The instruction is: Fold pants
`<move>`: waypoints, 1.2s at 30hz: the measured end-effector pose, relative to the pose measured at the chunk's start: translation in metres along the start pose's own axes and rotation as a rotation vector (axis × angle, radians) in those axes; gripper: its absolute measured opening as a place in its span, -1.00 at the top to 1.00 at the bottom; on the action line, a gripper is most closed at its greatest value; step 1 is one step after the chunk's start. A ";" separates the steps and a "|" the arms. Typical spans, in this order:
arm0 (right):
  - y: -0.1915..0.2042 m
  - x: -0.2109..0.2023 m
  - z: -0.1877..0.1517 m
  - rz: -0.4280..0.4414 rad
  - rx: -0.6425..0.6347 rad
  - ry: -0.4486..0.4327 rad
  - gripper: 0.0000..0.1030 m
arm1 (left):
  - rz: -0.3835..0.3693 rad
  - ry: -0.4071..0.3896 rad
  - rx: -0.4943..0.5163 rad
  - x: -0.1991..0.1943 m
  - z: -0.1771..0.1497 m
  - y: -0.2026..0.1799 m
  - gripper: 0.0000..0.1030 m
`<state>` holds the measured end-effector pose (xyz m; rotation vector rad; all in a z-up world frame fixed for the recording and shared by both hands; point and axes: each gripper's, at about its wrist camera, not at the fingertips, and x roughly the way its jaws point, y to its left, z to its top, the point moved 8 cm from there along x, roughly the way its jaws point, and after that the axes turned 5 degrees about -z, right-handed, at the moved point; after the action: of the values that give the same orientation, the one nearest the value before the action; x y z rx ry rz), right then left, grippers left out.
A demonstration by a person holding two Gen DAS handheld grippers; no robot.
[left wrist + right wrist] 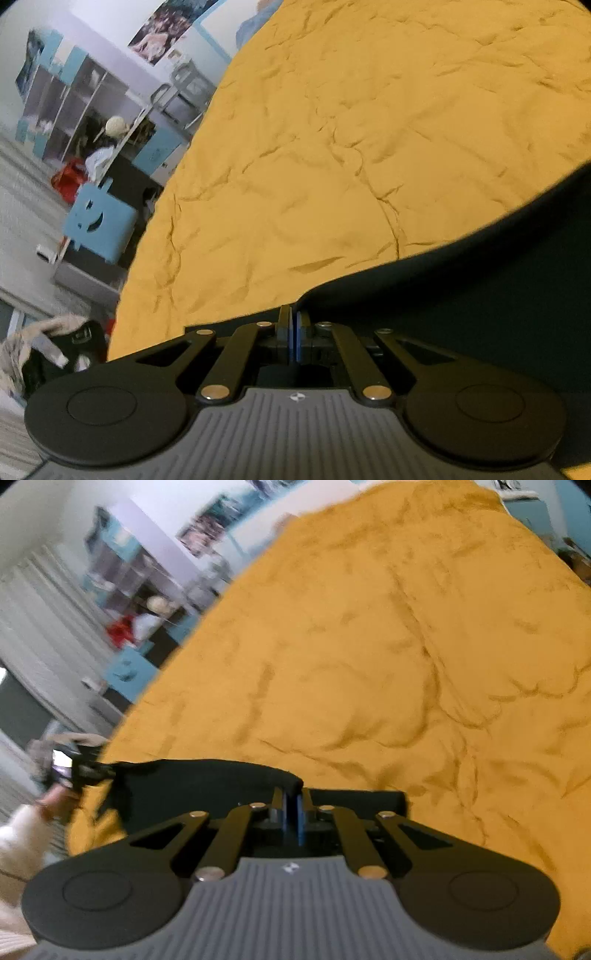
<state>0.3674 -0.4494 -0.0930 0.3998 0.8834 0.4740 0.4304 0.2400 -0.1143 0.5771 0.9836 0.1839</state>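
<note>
Mustard-yellow bedspread fills both views, rumpled all over, and that is our working surface: a bed, soft and creased, so nothing will slide cleanly across it. Closest in, the left claw has its pads pressed together with the dark pants pinched at an edge; the cloth sweeps off to the right of that view in a smooth, slack curve. Over on the other side, the right claw is likewise clamped shut on the pants, nipping a rolled, thick edge, possibly a hem or waistband, though I cannot tell which. From there the fabric stretches to the left toward the person's hand and pale sleeve.

My read: light, limp, drapey cloth that sags wherever it is unsupported, so two edge grips kept well apart and in tension are the way to hold it. Thick seams give the safest bite.

Farther back, blurred blue shelving and posters line the wall.
</note>
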 end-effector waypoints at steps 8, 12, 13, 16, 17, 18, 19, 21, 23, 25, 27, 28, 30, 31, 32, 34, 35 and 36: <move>-0.051 0.083 -0.011 -0.200 0.108 0.150 1.00 | 0.015 0.075 0.103 0.045 0.002 -0.028 0.98; -0.066 0.102 -0.011 -0.249 0.127 0.164 0.99 | 0.042 0.088 0.108 0.060 -0.002 -0.035 0.97; -0.067 0.104 -0.011 -0.251 0.132 0.164 0.99 | 0.041 0.089 0.101 0.062 -0.003 -0.037 0.96; -0.071 0.102 -0.015 -0.247 0.165 0.159 0.90 | 0.031 0.077 0.087 0.057 -0.006 -0.039 0.66; -0.074 0.101 -0.016 -0.264 0.171 0.155 0.75 | 0.024 0.068 0.078 0.052 -0.006 -0.040 0.64; -0.074 0.099 -0.017 -0.286 0.163 0.149 0.63 | 0.020 0.054 0.069 0.045 -0.007 -0.039 0.62; -0.072 0.095 -0.018 -0.301 0.151 0.144 0.55 | 0.015 0.037 0.056 0.036 -0.007 -0.039 0.57; -0.065 0.082 -0.022 -0.342 0.103 0.132 0.44 | -0.007 0.013 0.026 0.018 -0.007 -0.040 0.50; -0.054 0.068 -0.028 -0.390 0.053 0.126 0.30 | -0.059 -0.012 -0.006 -0.007 -0.007 -0.044 0.50; -0.042 0.050 -0.037 -0.414 0.007 0.114 0.26 | -0.119 -0.046 -0.023 -0.039 -0.009 -0.055 0.50; -0.029 0.033 -0.048 -0.433 -0.031 0.098 0.26 | -0.204 -0.066 -0.028 -0.068 -0.013 -0.073 0.50; -0.023 0.026 -0.052 -0.447 -0.050 0.087 0.26 | -0.255 -0.078 -0.028 -0.083 -0.017 -0.085 0.50; -0.011 0.012 -0.066 -0.470 -0.097 0.077 0.25 | -0.373 -0.100 -0.037 -0.116 -0.025 -0.114 0.51; -0.006 0.005 -0.074 -0.484 -0.121 0.072 0.25 | -0.431 -0.110 -0.042 -0.131 -0.030 -0.129 0.51; 0.000 0.000 -0.082 -0.487 -0.146 0.067 0.24 | -0.498 -0.130 -0.044 -0.149 -0.036 -0.147 0.52; 0.008 -0.005 -0.096 -0.484 -0.185 0.070 0.23 | -0.597 -0.155 -0.023 -0.178 -0.046 -0.179 0.52; 0.012 -0.007 -0.104 -0.487 -0.205 0.076 0.23 | -0.635 -0.173 0.001 -0.192 -0.051 -0.197 0.53; 0.015 -0.008 -0.110 -0.492 -0.224 0.080 0.23 | -0.662 -0.188 0.020 -0.202 -0.056 -0.213 0.52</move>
<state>0.2704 -0.4264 -0.1433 -0.0474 0.9575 0.1311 0.2497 0.0021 -0.1041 0.2561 0.9450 -0.4618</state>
